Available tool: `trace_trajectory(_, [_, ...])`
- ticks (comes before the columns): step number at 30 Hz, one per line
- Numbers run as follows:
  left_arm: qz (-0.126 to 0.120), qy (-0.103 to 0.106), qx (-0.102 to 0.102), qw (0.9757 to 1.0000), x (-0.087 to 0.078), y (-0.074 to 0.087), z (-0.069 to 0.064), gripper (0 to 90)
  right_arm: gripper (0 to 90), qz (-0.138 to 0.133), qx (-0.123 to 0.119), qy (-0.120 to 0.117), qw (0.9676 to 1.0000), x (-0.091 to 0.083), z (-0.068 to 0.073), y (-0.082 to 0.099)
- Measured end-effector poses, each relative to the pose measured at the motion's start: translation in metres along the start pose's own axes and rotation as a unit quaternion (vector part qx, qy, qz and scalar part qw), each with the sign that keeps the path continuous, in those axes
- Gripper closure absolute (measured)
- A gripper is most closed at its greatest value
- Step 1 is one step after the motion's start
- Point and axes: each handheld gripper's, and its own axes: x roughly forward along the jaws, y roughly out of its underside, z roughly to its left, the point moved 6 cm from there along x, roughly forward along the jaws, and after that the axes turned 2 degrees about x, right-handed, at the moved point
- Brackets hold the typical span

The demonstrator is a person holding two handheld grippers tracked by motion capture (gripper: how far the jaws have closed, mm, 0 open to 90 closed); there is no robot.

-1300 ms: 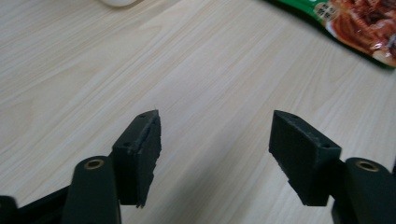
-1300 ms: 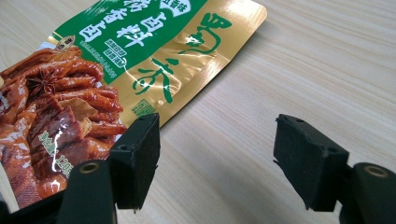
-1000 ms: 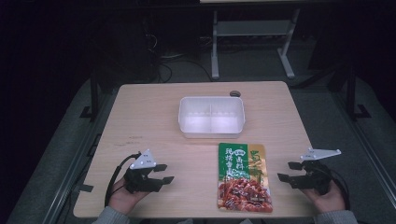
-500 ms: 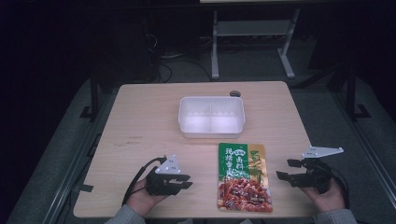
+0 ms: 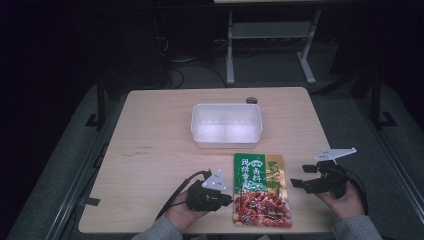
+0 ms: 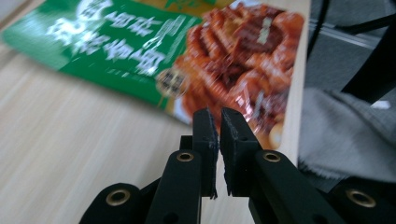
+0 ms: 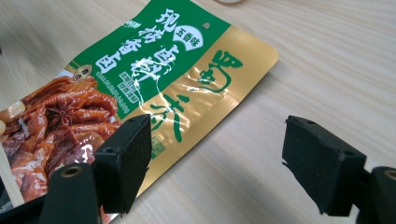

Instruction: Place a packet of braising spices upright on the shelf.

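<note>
Dark floor and metal stands surround a pale wooden table (image 5: 150, 150) where a green, gold and red pouch (image 5: 260, 187) lies flat at the near edge, its long axis running from that edge toward a white tray (image 5: 226, 125) at the table's centre. The left gripper (image 5: 226, 200), its jaws just drawn nearly together with nothing between them, sits just beside the pouch's left side near the near corner. The right gripper (image 5: 295, 184), jaws just spread wide and empty, points at the pouch's right side from a little farther off. The left hand looks nearer.
</note>
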Motion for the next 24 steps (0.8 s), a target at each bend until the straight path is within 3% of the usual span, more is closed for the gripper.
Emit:
trace_trajectory(5, [0.01,0.01,0.005,0.9999,0.011,-0.004,-0.004,88.2,22.1,0.003,-0.007,0.007,1.0,-0.001,-0.003,-0.01])
trace_trajectory(13, [0.037,0.022,0.022,0.9988,0.031,-0.01,-0.015,90.0,21.4,0.008,0.002,-0.012,0.9999,0.007,-0.014,-0.037])
trace_trajectory(18, [0.047,0.025,0.023,0.9983,0.039,-0.013,-0.018,90.0,21.4,0.023,0.003,-0.022,0.9995,0.019,-0.016,-0.046])
trace_trajectory(24, [0.066,0.027,0.026,0.9971,0.048,-0.009,-0.022,89.9,20.0,0.065,0.01,-0.021,0.9976,0.051,-0.022,-0.056])
